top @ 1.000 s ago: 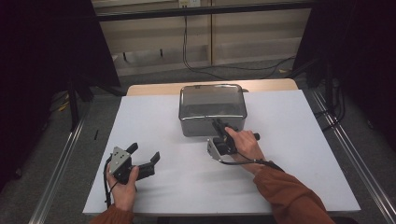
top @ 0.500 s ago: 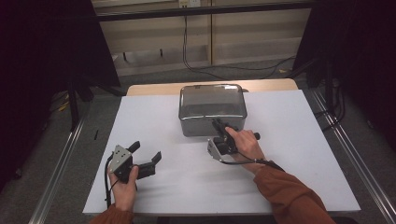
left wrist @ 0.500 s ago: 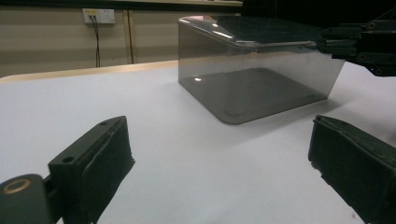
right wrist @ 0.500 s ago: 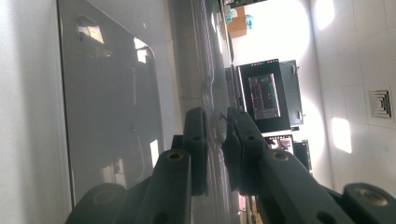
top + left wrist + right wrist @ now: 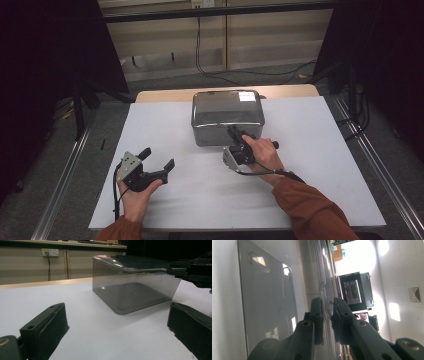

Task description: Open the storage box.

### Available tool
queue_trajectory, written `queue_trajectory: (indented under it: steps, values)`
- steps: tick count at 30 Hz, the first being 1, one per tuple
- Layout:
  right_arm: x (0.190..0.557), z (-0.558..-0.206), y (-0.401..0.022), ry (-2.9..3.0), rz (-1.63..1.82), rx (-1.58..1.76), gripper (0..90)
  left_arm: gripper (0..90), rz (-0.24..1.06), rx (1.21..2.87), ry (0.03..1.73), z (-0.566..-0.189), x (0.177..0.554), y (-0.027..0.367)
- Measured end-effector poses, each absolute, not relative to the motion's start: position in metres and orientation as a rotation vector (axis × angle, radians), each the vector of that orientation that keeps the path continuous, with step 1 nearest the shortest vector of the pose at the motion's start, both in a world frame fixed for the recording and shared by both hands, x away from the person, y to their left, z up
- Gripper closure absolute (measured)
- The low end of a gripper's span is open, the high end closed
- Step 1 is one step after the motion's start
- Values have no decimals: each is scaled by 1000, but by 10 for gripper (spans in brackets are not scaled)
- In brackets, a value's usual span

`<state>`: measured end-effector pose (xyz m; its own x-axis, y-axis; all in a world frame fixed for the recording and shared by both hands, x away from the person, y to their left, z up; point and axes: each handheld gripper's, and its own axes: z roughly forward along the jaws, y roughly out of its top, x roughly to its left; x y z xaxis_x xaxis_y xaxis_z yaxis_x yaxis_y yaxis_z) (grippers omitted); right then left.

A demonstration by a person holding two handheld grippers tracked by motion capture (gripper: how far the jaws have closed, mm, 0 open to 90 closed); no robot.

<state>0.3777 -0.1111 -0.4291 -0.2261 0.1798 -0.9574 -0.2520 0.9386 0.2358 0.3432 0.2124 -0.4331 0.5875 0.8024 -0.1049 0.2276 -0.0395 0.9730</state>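
Hidden: the right tool's (image 5: pixel 235 134) tips blur into the box's near edge in the high view.
Box (image 5: pixel 227 116): smoky, see-through plastic, rounded corners, glossy lid (image 5: pixel 135 263); sits at 12 o'clock on the worktop (image 5: pixel 310 165).
Right tool: jaws pressed together, pinching the lid's thin rim at the box's 5 o'clock corner.
Left tool (image 5: pixel 157 159): matte black jaws spread wide, at 8 o'clock, well apart from the box.
Worktop: plain white, smooth sheet.

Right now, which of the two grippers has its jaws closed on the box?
The right gripper: its jaws pinch the near top edge of the clear box. The left gripper is open, apart from it.
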Motion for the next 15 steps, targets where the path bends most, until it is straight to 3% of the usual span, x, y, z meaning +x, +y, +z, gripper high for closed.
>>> queue_trajectory:
  steps: [15]
  values:
    - [379,-423,-111,1747,420,-39,795,21,586,1626,823,-427,363,189]
